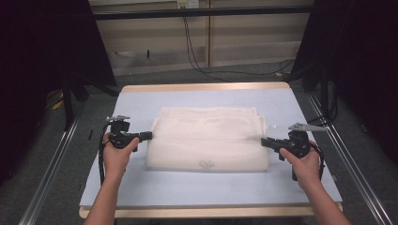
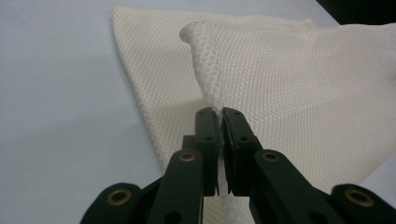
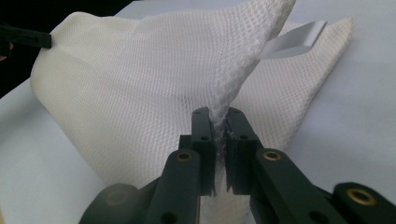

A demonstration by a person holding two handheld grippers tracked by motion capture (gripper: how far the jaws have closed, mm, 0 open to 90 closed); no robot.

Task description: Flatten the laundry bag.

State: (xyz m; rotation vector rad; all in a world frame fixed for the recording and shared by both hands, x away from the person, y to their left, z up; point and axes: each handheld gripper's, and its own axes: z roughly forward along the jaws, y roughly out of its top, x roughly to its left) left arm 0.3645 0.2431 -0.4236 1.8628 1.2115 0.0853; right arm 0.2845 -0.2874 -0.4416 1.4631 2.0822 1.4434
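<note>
A cream mesh cloth (image 1: 209,138) (folded, with a white tag) lies mid-table (image 1: 206,190); left gripper (image 1: 149,136) and right gripper (image 1: 264,141) each pinch its side edges, bare tabletop all around.

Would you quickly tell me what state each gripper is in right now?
Left gripper: closed, pinching the white mesh cloth at its edge.
Right gripper: closed, pinching the same cloth at the opposite edge.

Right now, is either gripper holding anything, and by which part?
Both hold the white mesh cloth: the left gripper pinches its left edge, the right gripper its right edge, each on a bunched fold.
</note>
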